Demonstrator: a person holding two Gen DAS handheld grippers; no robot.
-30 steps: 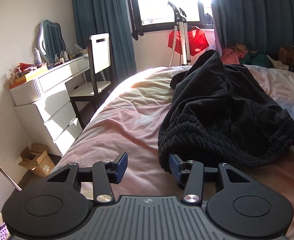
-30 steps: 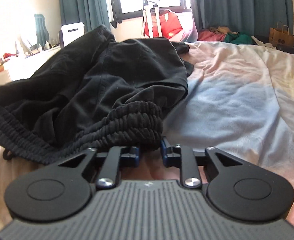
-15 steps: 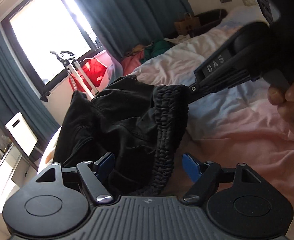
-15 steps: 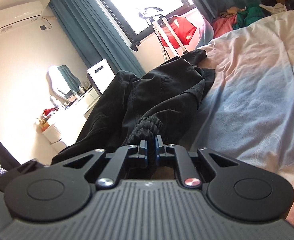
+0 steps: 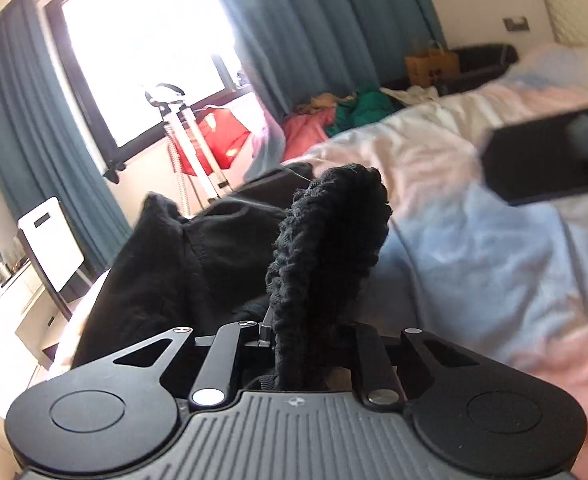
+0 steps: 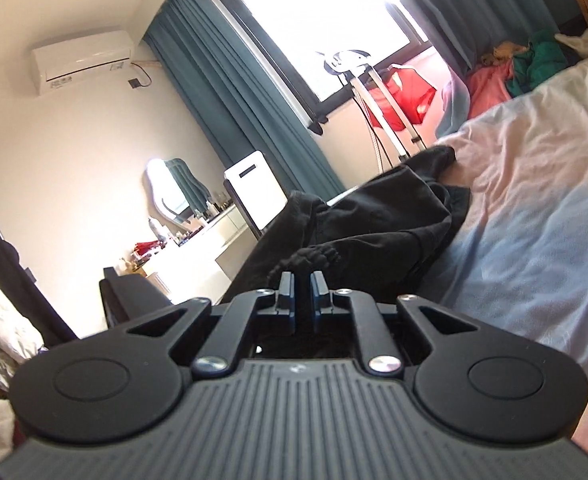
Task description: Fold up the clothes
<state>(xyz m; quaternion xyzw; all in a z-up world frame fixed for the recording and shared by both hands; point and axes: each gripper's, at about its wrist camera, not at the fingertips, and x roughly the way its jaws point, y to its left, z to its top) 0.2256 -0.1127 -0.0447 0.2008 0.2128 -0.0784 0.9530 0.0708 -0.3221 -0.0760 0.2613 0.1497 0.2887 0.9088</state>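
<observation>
The left claw (image 5: 306,344) is now clamping the ribbed waistband (image 5: 326,248) of the black trousers (image 5: 198,256), where a second ago it was standing wide and empty in front of them. The band is bunching up through the lower middle of the frame. The right claw (image 6: 302,300) is pinching the same waistband (image 6: 308,258) narrowly at the centre of its view, as it was half a second ago. Beyond both, the trousers are trailing off toward the window (image 6: 318,32) at the top of the frame, over the pink and blue bed (image 6: 534,216). With both ends of the band now held, the garment looks ready to be lifted and spread; folding proper is not yet begun.
</observation>
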